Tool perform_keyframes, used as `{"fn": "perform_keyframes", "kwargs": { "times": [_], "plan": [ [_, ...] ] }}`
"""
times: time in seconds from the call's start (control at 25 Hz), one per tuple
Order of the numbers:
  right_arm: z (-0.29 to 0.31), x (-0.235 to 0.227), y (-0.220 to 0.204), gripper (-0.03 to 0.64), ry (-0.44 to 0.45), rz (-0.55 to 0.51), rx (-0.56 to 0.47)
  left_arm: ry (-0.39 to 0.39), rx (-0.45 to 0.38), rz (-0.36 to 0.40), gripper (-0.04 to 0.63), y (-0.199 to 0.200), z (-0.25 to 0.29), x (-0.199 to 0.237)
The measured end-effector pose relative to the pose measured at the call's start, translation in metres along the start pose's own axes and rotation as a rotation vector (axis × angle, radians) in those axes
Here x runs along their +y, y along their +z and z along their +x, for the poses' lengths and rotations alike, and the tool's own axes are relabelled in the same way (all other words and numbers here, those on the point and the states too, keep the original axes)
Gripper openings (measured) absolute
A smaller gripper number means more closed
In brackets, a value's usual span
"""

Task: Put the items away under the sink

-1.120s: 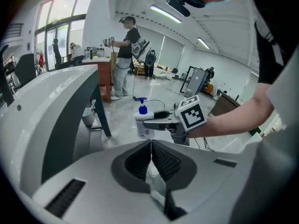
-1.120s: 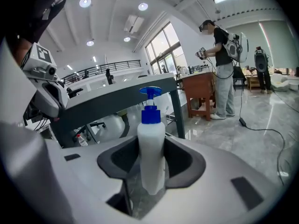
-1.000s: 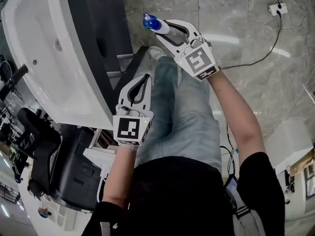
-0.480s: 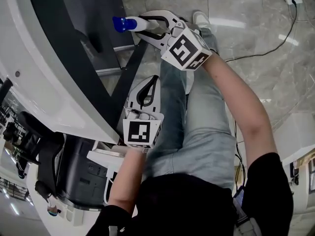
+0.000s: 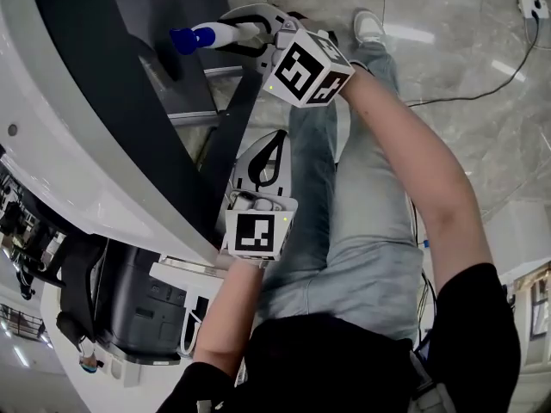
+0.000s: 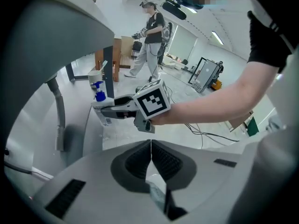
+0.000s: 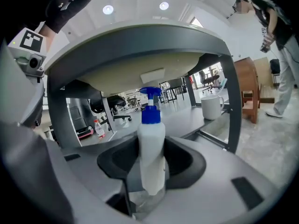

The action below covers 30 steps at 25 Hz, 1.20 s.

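Under-sink shelf (image 7: 187, 121) holds white mug (image 7: 212, 107); spray bottle (image 7: 152, 129) clamped in right tongs (image 7: 152, 149).

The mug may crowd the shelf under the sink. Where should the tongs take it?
Probably pinch the white mug's rim from above, on its left side. It stands upright with its mouth open, and its handle is turned right, close beside the frame post.

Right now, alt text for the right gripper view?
The right gripper holds a white spray bottle with a blue trigger top upright between its jaws, facing the grey shelf under the sink basin. A white mug stands on that shelf to the right, and a person stands at the far right edge.
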State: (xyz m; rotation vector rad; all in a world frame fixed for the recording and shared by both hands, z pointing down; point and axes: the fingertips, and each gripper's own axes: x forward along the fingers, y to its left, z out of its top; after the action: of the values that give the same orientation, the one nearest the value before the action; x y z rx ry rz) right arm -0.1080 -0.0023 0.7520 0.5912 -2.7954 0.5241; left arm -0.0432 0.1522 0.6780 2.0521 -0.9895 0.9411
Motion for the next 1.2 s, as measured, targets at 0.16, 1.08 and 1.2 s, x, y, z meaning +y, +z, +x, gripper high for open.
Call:
{"fn": "perform_keyframes", "kwargs": {
  "times": [0.16,1.08,1.2],
  "plan": [
    [0.019,0.001,0.0,0.184,0.031,-0.017,-0.008,-0.006,0.003,-0.016,0.02,-0.006,0.005,0.003],
    [0.098,0.016,0.039,0.181,0.157,-0.095,-0.076,-0.016,0.021,-0.066,0.02,-0.012,0.0,0.024],
    [0.108,0.025,0.051,0.181,0.18,-0.107,-0.107,-0.019,0.023,-0.076,0.02,-0.016,-0.003,0.023]
  ]
}}
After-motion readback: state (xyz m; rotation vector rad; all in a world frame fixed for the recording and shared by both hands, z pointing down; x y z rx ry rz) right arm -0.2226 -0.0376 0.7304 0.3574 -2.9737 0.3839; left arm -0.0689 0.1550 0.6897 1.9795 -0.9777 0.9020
